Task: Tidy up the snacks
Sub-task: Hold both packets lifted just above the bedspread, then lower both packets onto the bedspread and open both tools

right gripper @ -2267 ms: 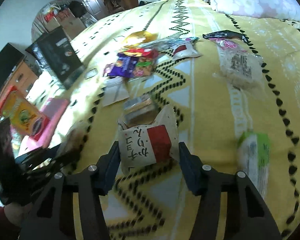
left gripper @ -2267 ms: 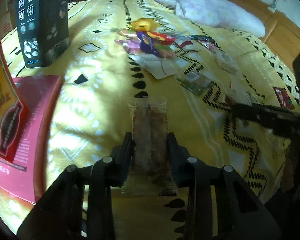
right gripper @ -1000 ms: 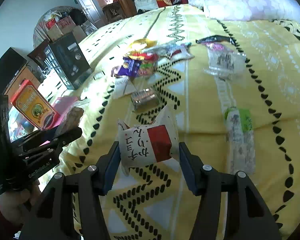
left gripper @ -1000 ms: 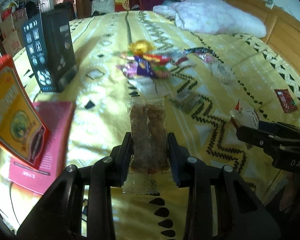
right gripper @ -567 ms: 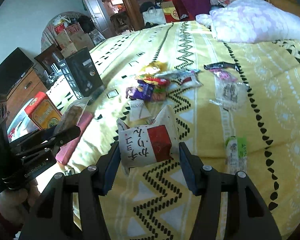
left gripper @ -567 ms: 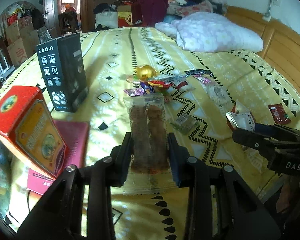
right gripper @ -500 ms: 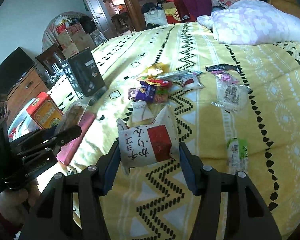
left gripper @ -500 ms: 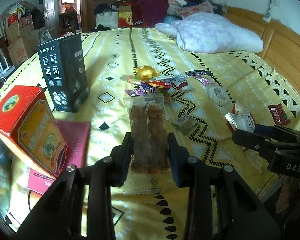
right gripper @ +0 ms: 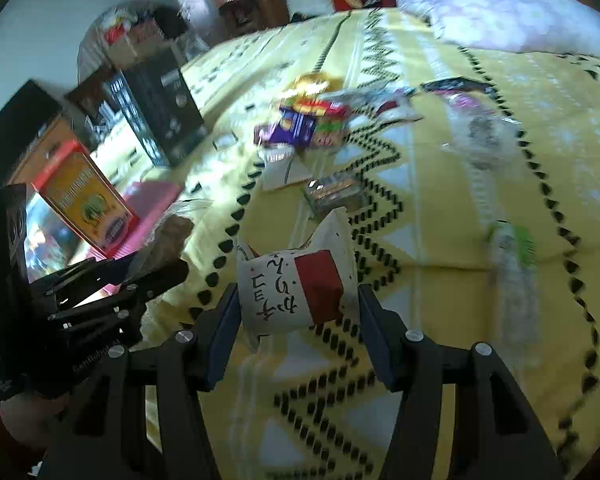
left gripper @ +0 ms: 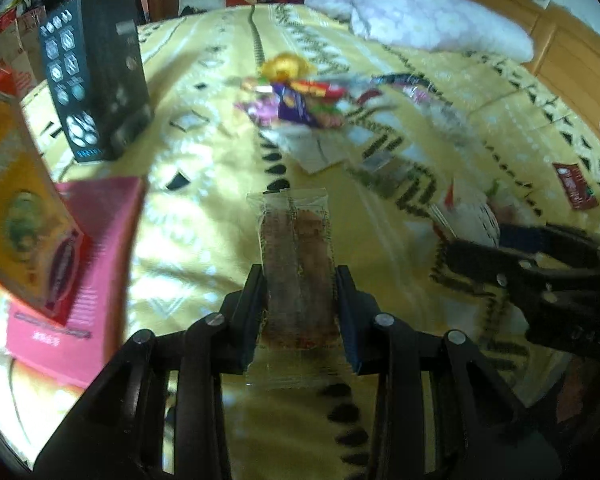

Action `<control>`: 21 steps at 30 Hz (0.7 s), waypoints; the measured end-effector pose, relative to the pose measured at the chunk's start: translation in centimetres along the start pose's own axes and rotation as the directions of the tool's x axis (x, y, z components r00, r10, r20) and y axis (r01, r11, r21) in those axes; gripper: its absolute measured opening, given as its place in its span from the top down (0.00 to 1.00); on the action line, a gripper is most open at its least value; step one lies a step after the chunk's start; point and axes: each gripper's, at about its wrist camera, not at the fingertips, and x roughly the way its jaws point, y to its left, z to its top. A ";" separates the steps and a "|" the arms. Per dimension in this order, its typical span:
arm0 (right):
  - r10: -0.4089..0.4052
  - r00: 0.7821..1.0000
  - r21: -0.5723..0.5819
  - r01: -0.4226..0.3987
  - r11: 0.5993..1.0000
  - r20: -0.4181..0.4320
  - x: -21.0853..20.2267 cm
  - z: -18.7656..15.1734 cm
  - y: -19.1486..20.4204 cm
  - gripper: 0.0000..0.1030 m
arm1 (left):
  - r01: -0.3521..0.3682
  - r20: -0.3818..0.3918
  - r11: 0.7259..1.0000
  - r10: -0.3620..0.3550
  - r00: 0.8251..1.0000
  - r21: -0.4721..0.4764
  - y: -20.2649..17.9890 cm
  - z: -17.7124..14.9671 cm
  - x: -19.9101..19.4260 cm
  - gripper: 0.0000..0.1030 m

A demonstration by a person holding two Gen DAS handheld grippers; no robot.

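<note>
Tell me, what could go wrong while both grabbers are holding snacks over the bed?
The left gripper pinches only the lower part of the clear brown snack pack, so the slippery wrapper might slide out. The right gripper squeezes the white and red packet, which looks puffy and could get crushed.

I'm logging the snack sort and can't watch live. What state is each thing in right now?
Left gripper: shut on clear brown snack pack.
Right gripper: shut on white-and-red packet.
Black box: standing upright.
Pink box: lying flat.
Orange box: tilted against pink box.
Green-labelled packet: lying on bedspread.
</note>
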 end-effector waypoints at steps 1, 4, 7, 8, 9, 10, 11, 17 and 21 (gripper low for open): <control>-0.010 1.000 -0.001 0.010 1.000 0.001 1.0 0.3 -0.2 0.41 | -0.008 -0.007 1.000 0.008 1.000 0.001 0.1 -0.1 0.6 0.66; -0.037 0.999 0.028 0.037 0.999 0.005 3.7 1.2 -1.4 0.41 | -0.049 -0.023 0.999 0.049 0.999 0.006 0.6 -0.1 2.9 0.65; -0.072 0.997 0.023 0.072 0.997 0.003 6.1 2.4 -2.1 0.40 | -0.062 0.023 0.998 0.062 0.998 -0.004 1.1 0.3 3.9 0.63; -0.096 0.995 0.008 0.095 0.995 0.010 6.6 2.8 -2.1 0.39 | -0.065 0.025 0.998 0.065 0.998 -0.007 1.1 0.5 4.1 0.63; -0.124 0.992 -0.010 0.125 0.992 0.016 7.1 3.1 -2.1 0.37 | -0.067 0.029 0.998 0.068 0.997 -0.012 1.1 0.7 4.2 0.59; -0.146 0.989 -0.028 0.147 0.989 0.010 7.7 3.4 -2.0 0.32 | -0.069 0.033 0.998 0.069 0.997 -0.015 1.1 0.8 4.3 0.56; -0.145 0.989 -0.044 0.145 0.988 0.000 8.4 3.8 -2.0 0.18 | -0.070 0.037 0.997 0.071 0.997 -0.012 1.0 0.9 4.4 0.50; -0.094 0.996 -0.088 0.094 0.992 0.001 9.9 3.7 -1.8 0.00 | -0.103 0.062 0.995 0.103 0.993 0.007 0.9 0.6 4.7 0.41; -0.120 0.993 -0.103 0.119 0.988 -0.009 10.1 3.6 -1.3 0.00 | -0.119 0.059 0.993 0.119 0.991 0.004 1.0 0.7 4.9 0.33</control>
